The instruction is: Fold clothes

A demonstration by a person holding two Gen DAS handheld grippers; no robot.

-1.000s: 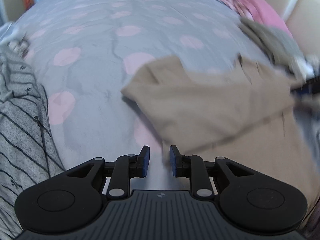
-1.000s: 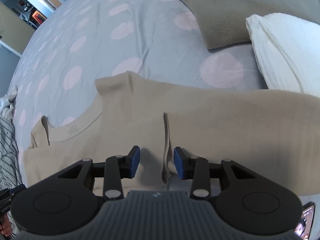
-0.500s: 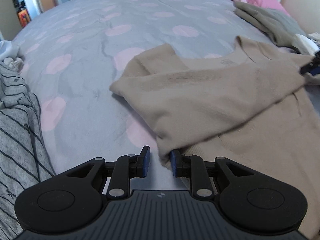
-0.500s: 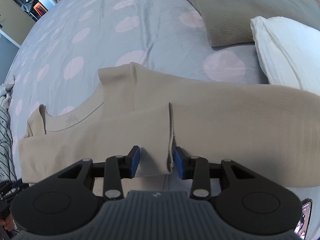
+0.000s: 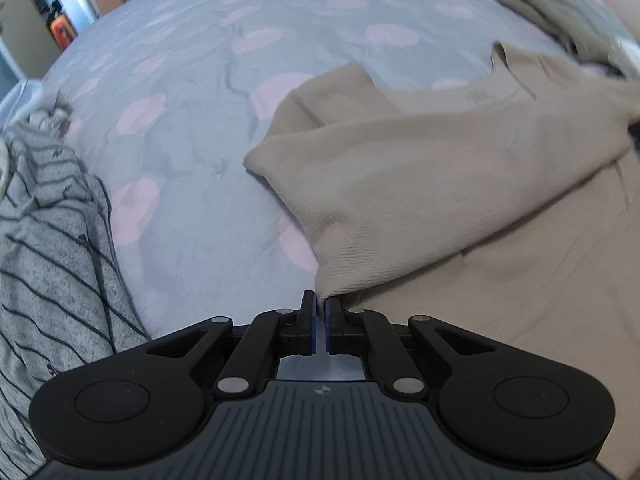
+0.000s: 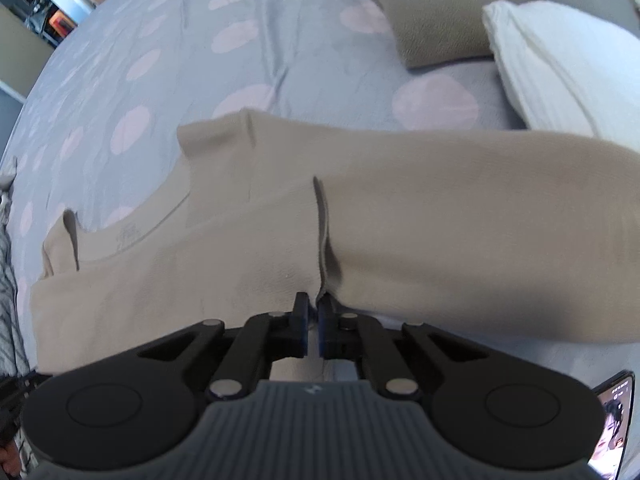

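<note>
Grey striped garment (image 5: 52, 248) bunched at the left edge; left gripper (image 5: 321, 304) at bottom centre, jaws just closed, pinching the corner of the beige sweater (image 5: 460, 184), which spreads right across the dotted bedspread (image 5: 192, 128); in the right wrist view, right gripper (image 6: 313, 304) likewise just clamped on the sweater's folded sleeve edge; white pillow (image 6: 560, 64) upper right.

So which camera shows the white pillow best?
The right wrist view: the white pillow lies large and sharp at upper right, beside the folded olive cloth. The left wrist view catches only a blurred white sliver at its right edge.
</note>
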